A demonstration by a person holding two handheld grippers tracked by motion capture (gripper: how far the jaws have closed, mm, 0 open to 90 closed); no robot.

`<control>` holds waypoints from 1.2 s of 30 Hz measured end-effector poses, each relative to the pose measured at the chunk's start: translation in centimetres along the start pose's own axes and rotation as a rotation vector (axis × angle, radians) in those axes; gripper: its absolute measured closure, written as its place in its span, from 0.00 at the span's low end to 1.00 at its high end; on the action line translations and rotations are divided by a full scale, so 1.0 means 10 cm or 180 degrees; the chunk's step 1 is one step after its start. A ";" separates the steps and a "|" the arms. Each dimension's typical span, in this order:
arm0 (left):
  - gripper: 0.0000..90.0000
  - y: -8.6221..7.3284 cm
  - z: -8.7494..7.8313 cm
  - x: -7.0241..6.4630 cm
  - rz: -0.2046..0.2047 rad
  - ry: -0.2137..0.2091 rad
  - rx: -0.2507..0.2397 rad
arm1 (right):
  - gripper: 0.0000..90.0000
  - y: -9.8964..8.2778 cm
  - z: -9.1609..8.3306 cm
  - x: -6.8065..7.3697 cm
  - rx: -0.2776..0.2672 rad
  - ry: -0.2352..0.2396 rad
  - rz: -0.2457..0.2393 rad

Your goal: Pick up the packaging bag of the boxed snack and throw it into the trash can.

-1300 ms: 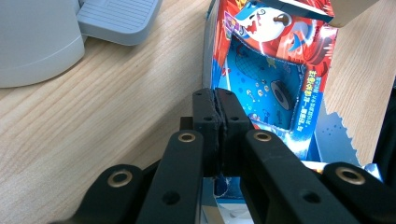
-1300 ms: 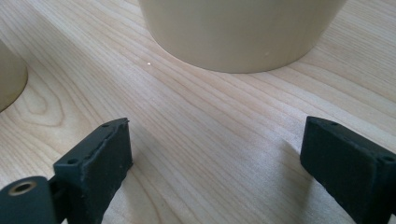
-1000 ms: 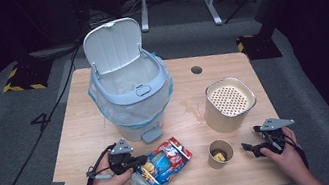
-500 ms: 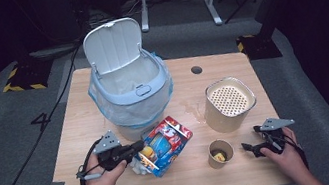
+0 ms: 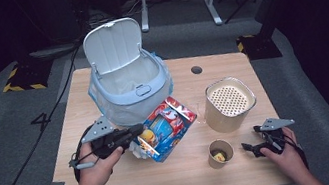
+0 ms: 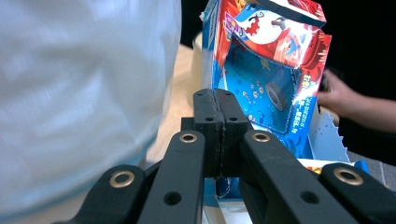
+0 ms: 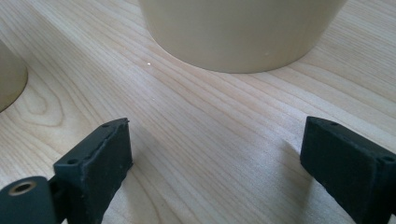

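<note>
Left gripper (image 5: 133,131) jaws pinched together on the toy box's (image 5: 167,127) edge; box tilted up just beyond them, beside the bin (image 5: 126,86). Right gripper (image 5: 252,148) jaws wide apart, empty, over the table (image 5: 186,175).

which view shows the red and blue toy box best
The high view: the whole red and blue toy box shows tilted beside the bin, its edge pinched by the left hand-held gripper. The left gripper view gives a close, cropped look at its printed face. The right gripper view faces the table.
</note>
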State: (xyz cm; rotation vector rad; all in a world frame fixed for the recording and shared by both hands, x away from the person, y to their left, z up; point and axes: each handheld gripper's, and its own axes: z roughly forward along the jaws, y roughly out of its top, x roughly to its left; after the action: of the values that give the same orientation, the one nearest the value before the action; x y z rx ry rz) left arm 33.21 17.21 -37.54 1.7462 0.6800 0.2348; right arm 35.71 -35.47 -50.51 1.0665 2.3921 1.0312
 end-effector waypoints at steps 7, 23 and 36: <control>0.99 0.29 -0.06 0.01 0.0121 0.0037 -0.0142 | 0.10 0.00 0.00 0.00 -0.0004 0.0004 0.0001; 0.99 0.87 -0.16 -0.02 0.0325 0.0262 -0.0466 | 0.10 0.00 0.00 0.00 0.0000 0.0002 -0.0004; 0.99 1.21 -0.29 0.04 0.0306 0.0481 -0.0872 | 0.10 0.00 0.00 0.00 0.0000 0.0003 -0.0005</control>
State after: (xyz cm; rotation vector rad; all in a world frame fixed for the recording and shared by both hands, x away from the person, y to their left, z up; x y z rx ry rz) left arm 36.01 18.09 -25.46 1.5094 0.6403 0.5072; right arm 35.71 -35.46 -50.52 1.0643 2.3932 1.0314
